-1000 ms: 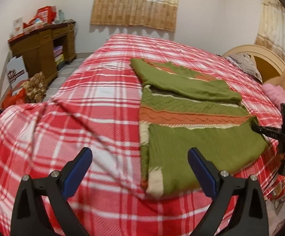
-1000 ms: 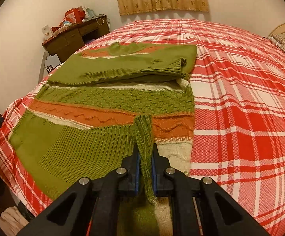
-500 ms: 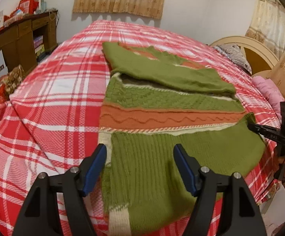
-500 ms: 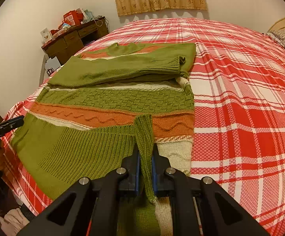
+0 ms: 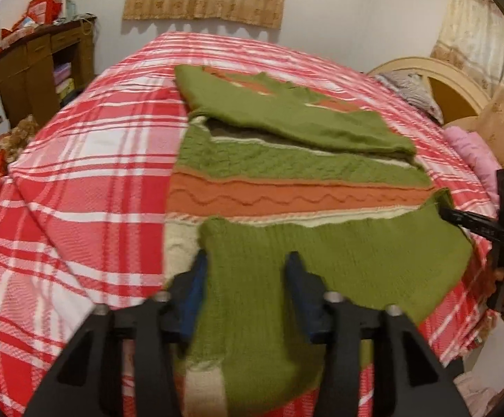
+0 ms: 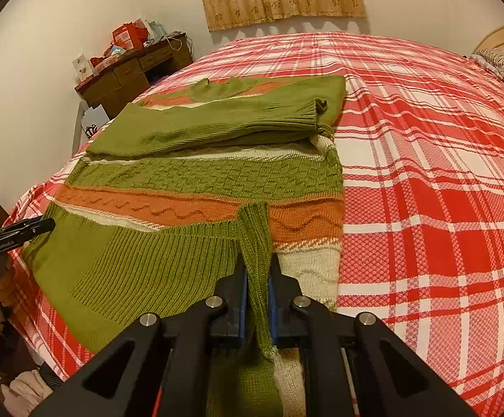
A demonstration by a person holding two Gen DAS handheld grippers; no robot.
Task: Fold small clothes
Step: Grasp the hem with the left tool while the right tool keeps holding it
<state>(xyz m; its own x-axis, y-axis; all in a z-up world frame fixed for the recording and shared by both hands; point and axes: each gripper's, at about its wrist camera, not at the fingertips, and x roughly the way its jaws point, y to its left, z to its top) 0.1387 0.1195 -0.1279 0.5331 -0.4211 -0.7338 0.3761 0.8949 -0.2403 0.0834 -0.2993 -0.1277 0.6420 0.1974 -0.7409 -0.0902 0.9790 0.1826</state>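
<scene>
A green, orange and cream knitted sweater [image 5: 286, 201] lies flat on the red plaid bed [image 5: 95, 160], one sleeve folded across its chest. My left gripper [image 5: 246, 264] sits low over the near left end of the ribbed green hem. Its jaws are closing with the hem fabric between them, and the pads still stand apart. My right gripper [image 6: 257, 267] is shut on a pinched ridge of the same hem of the sweater [image 6: 200, 180] at the other corner. Each gripper also shows at the edge of the other view: the right gripper [image 5: 478, 226] and the left gripper [image 6: 19, 232].
A brown desk [image 5: 33, 66] with red packages stands left of the bed by the wall. A curved headboard [image 5: 443, 80] and pink bedding [image 5: 474, 153] lie to the right. Plaid bedspread [image 6: 425, 173] spreads wide beyond the sweater.
My left gripper has come in from the bare bedspread onto the sweater's hem, and its jaws have narrowed around the fabric. The right gripper has kept still with its pinch.
</scene>
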